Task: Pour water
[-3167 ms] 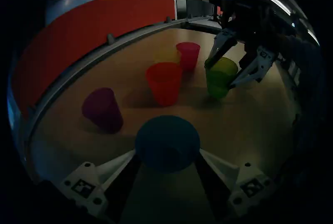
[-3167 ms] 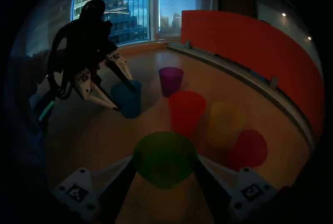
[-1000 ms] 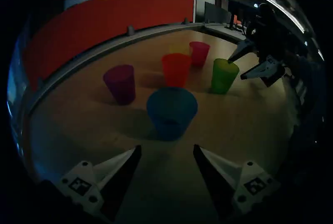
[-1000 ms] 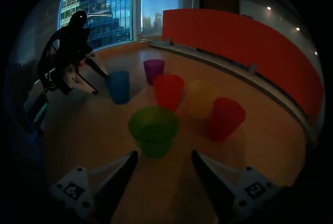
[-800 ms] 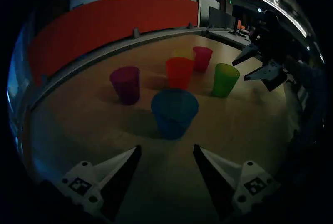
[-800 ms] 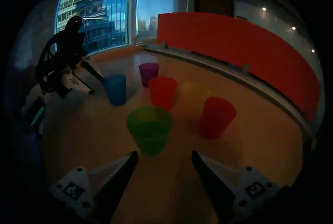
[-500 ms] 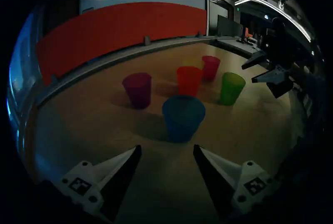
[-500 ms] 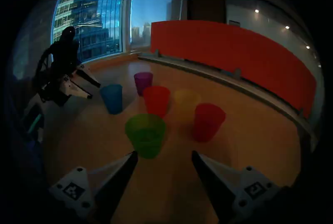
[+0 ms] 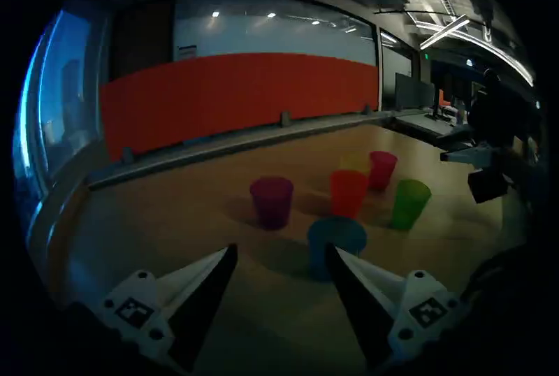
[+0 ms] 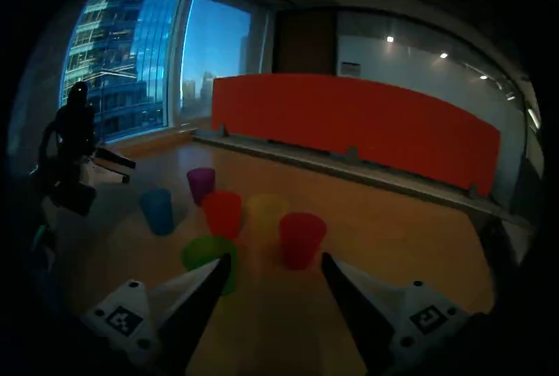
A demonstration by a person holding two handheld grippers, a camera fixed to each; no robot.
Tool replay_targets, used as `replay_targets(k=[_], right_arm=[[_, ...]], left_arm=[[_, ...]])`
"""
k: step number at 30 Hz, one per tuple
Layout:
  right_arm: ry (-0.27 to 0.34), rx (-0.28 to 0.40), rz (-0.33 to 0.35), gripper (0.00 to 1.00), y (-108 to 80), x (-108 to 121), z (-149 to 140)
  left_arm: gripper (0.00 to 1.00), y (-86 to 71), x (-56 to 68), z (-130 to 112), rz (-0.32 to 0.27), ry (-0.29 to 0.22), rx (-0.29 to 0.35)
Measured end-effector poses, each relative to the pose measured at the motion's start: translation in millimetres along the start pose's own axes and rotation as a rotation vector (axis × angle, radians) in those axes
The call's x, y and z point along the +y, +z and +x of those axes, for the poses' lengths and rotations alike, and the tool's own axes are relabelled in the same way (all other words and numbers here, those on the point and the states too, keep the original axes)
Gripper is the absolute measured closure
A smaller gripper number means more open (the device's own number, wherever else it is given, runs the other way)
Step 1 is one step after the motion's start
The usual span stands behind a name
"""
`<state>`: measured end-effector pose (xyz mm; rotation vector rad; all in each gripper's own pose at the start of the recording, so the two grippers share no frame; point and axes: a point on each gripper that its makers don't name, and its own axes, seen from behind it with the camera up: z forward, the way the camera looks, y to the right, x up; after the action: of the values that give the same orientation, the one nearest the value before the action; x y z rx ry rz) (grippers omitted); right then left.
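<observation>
Your left claw (image 9: 279, 258) stands wide apart and holds nothing. The translucent blue plastic cup (image 9: 334, 235) sits upright on the wooden tabletop (image 9: 175, 229) just beyond it, partly hidden by the claw. Your right claw (image 10: 276, 264) is likewise spread and empty, with the translucent green plastic cup (image 10: 202, 250) upright just behind it. A purple cup (image 9: 272, 201), orange cup (image 9: 348, 194), yellow cup (image 9: 353, 161) and red cup (image 9: 383, 170) stand clustered nearby. The light is too dim to tell whether any cup holds water.

Dim rm. Wooden tabletop (image 9: 175, 215) w/ red partition (image 9: 237, 96) along far edge; white wall (image 9: 279, 30) above, ceiling strip lights (image 9: 454, 26). Big windows (image 10: 140, 40), blue sky (image 10: 216, 47) & high-rises (image 10: 105, 75) outside.
</observation>
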<state>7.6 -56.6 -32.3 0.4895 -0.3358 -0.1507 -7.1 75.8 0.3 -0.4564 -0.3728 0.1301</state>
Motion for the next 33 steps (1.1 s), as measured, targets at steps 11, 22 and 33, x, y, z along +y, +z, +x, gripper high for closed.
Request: replay_targets(k=[11, 22, 33], right_arm=[[0.048, 0.131, -0.173, 0.00, 0.7, 21, 31], [0.123, 0.274, -0.312, 0.00, -6.3, 40, 62], [0.163, 0.373, -0.419, 0.00, -17.6, 53, 79]], left_arm=[[0.08, -12.2, -16.2, 30, 0.127, -0.032, 0.152], [0.08, -29.3, -27.3, 52, 0.226, -0.068, 0.265], [0.08, -50.8, -48.7, 69, 0.335, -0.150, 0.383]])
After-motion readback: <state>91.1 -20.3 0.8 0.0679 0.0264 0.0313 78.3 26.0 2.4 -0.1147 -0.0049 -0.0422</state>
